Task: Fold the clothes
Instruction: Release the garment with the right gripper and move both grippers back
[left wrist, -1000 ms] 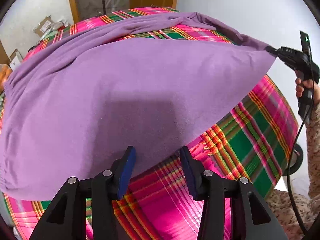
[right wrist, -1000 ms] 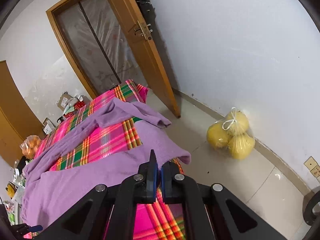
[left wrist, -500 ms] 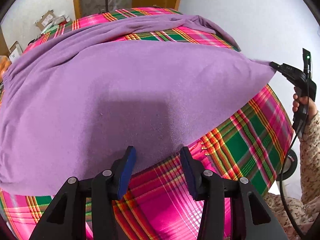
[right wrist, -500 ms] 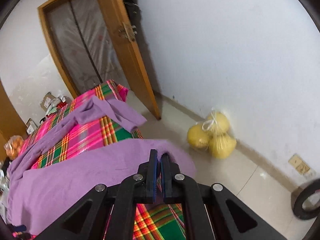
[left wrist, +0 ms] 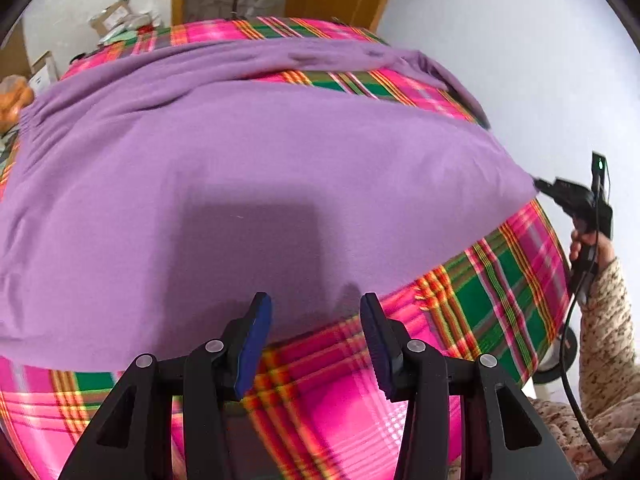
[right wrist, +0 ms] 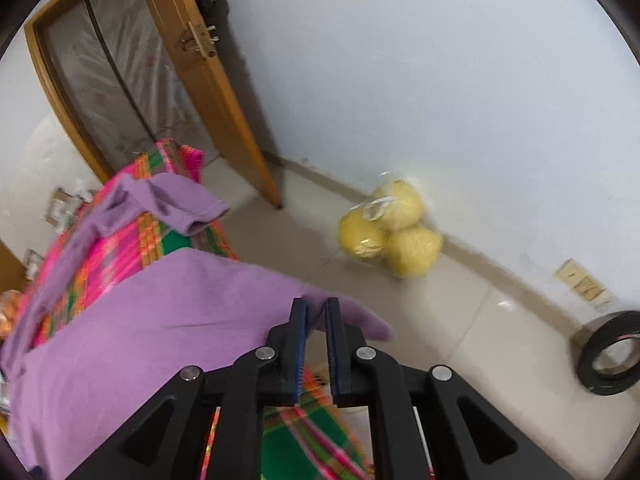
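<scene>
Left wrist: soft purple garment (left wrist: 248, 184) on plaid cloth (left wrist: 492, 304) | left tongs (left wrist: 316, 340) wide | right tongs (right wrist: 316, 316) slightly parted

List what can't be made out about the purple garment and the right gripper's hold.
- Whether the right gripper pinches the purple garment: right wrist view, its fingers cover the contact; left wrist view, too small.
- Garment's left end: left wrist view, cut off by the edge.
- Plaid cloth near the left gripper: blurred.
</scene>
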Demonstrator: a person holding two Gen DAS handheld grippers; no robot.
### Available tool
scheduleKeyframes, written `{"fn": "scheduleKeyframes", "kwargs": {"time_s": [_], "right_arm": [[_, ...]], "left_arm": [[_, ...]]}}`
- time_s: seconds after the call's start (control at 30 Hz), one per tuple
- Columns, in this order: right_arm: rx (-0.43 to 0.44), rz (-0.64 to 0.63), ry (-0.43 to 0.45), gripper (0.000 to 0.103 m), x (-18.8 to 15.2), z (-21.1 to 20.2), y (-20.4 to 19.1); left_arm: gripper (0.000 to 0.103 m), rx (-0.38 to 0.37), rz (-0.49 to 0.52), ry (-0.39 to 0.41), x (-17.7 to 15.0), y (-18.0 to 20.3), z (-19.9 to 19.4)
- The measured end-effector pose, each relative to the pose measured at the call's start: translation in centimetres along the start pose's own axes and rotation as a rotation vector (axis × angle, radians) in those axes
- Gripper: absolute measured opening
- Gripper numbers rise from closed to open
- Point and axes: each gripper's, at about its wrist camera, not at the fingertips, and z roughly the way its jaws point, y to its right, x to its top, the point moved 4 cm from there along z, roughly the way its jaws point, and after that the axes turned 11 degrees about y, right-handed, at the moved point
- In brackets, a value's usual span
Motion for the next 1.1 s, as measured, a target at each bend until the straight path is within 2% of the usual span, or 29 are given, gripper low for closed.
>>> {"fn": "scheduleKeyframes", "kwargs": {"time_s": [0.03, 0.1, 0.17, 0.27, 0.47, 0.6, 0.67, 0.8, 0.9, 0.97, 1.03, 1.1], "right_arm": [[-0.022, -0.009, 0.005, 0.009, 0.2, -0.2, 0.1], [-0.011, 0.004, 0.008, 0.009, 1.1, -0.9, -0.1], [0.026, -0.003, 0.027, 0.009, 2.7, -1.9, -1.2], [0.125, -0.066, 0.1, 0.009, 5.8, -4.3, -4.8], [0.339, -0.297, 0.223, 0.011, 11.2, -8.7, -16.7], [0.505, -0.449, 0.237, 0.011, 13.1, -10.1, -25.7], [0.575, -0.494, 0.22, 0.011, 13.5, -9.8, -29.8], [0.678, -0.572, 0.156, 0.013, 12.1, -7.1, -37.6], [0.697, -0.656, 0.043, 0.018, 8.6, -3.1, -42.8], [0.712, -0.705, -0.024, 0.018, 6.3, -1.2, -45.1], [0.721, -0.746, -0.075, 0.023, 4.2, 0.9, -47.1], [0.725, -0.796, -0.116, 0.035, 2.0, 2.9, -49.1]], "left_arm": [[0.048, 0.012, -0.009, 0.011, 0.2, -0.6, -0.4], [0.048, 0.048, -0.029, 0.041, 1.0, -2.2, -1.4], [0.048, 0.083, -0.046, 0.069, 1.8, -3.8, -2.4], [0.048, 0.139, -0.062, 0.113, 4.0, -6.6, -4.2], [0.048, 0.264, -0.08, 0.181, 9.7, -12.6, -7.5], [0.048, 0.343, -0.057, 0.18, 13.5, -15.4, -8.2], [0.048, 0.36, -0.038, 0.171, 15.2, -16.7, -7.9], [0.048, 0.407, 0.009, 0.149, 18.2, -19.3, -6.6], [0.048, 0.408, 0.038, 0.109, 19.5, -20.8, -4.0], [0.048, 0.404, 0.096, 0.074, 20.0, -21.2, -1.8], [0.048, 0.401, 0.147, 0.041, 20.4, -21.6, 0.3], [0.048, 0.399, 0.181, 0.019, 20.8, -22.1, 2.0]]}}
